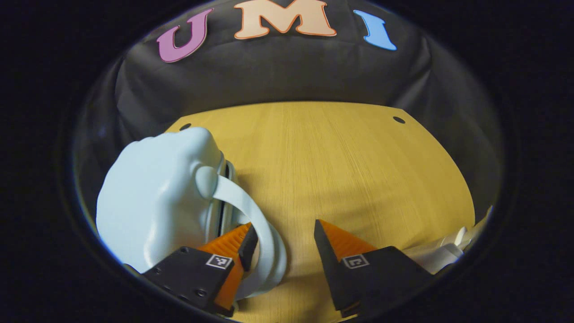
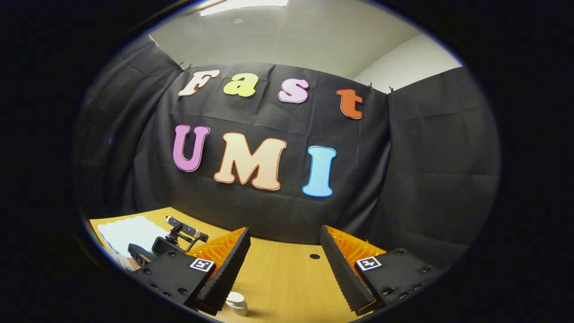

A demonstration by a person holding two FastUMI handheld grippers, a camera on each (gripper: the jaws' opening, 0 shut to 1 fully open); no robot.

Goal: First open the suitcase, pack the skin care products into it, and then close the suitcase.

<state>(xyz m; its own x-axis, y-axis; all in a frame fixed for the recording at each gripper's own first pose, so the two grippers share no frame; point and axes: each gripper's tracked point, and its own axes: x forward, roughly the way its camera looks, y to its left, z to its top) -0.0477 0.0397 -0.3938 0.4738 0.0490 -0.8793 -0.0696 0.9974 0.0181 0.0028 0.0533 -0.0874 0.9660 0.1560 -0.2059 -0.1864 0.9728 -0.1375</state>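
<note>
My left gripper stands apart beside the pale-blue suitcase handle (suitcase closed); my right gripper stands apart above the table.

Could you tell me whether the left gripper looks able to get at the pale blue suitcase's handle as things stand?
Probably yes: the left gripper has its jaws open, and the pale blue hard-shell suitcase's curved strap handle lies right beside one finger, with nothing between them.

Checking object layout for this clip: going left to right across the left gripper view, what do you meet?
Pale blue suitcase → its curved handle, beside the left gripper's own left finger → left gripper, jaws open over bare wooden table → white items at the right edge, too cut off to identify.
</note>
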